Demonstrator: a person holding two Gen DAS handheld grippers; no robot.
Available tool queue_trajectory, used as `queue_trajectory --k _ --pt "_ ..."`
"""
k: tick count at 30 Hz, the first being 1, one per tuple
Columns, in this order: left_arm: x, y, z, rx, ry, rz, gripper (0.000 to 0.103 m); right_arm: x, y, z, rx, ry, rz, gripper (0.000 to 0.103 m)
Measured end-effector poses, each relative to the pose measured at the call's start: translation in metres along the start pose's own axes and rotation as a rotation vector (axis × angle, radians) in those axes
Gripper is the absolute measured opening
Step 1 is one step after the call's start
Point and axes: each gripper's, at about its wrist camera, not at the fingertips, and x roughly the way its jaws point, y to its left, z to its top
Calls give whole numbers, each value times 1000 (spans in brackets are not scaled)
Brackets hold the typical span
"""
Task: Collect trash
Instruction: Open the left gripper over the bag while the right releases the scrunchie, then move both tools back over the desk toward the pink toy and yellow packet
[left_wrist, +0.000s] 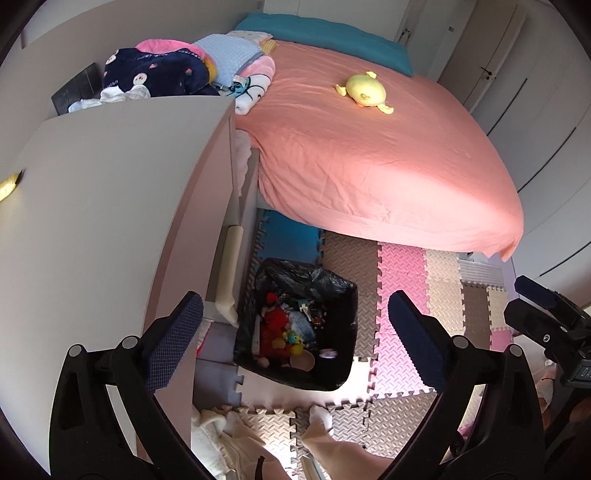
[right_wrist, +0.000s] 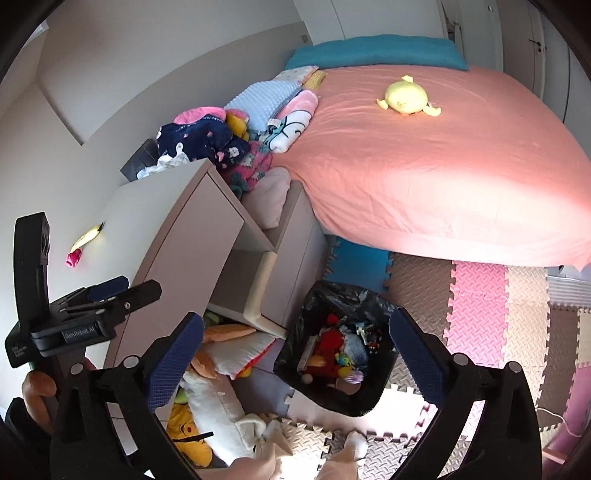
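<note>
My left tongs (left_wrist: 295, 332) and right tongs (right_wrist: 295, 347) both spread wide, empty, framing black-lined bin (left_wrist: 332, 295) lower centre so trash lands inside

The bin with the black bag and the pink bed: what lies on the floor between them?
Only foam floor mats, a blue tile and brown ones; nothing rests on them. Both wrist views show this stretch between the bin and the bed.
</note>
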Motion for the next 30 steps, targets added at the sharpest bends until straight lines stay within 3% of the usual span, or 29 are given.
queue_trajectory --k 13,19,25,30 --pt "-7 23 -11 -43 -6 4 97 14 28 5 -57 23 30 100" --pt "-19 51 -21 -101 -27 29 97 26 58 9 -88 37 88 100" --pt "-36 91 -33 -174 -54 74 97 39 97 16 -115 17 207 100" --pt "-52 131 -45 -249 -77 116 97 46 154 17 -291 -61 212 100"
